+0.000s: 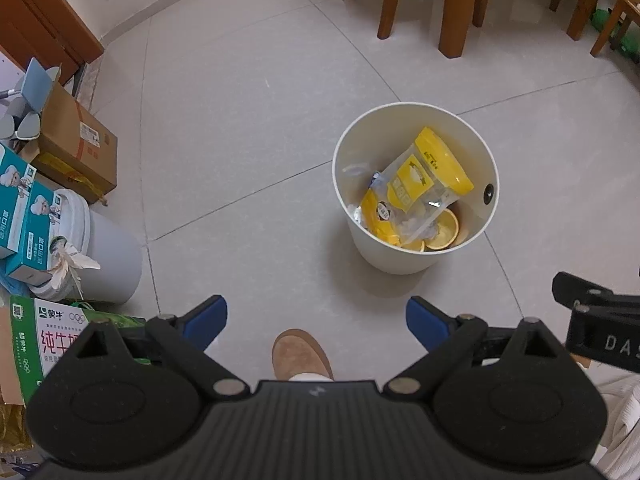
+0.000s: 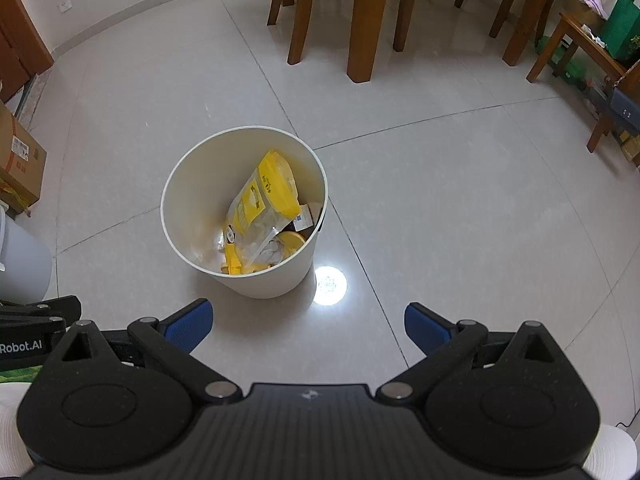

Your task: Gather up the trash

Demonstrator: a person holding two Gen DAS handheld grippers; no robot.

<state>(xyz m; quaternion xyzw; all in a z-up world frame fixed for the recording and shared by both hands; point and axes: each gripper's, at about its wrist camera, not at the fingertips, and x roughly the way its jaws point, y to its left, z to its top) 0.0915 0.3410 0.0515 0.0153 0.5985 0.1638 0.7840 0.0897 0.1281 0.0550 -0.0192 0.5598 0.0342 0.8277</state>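
While both are hovering empty, left hand-held gripper [image 1: 316, 320] and right hand-held gripper [image 2: 307, 326] spread wide; white bin [image 1: 394, 258] holding yellow pouch [image 1: 424, 176] sitting ahead on floor, right one seeming slightly nearer; pouch lying diagonally.

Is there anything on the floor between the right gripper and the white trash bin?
Nothing: in the right wrist view only bare tile and a lamp's reflection lie between the open right gripper and the white trash bin.
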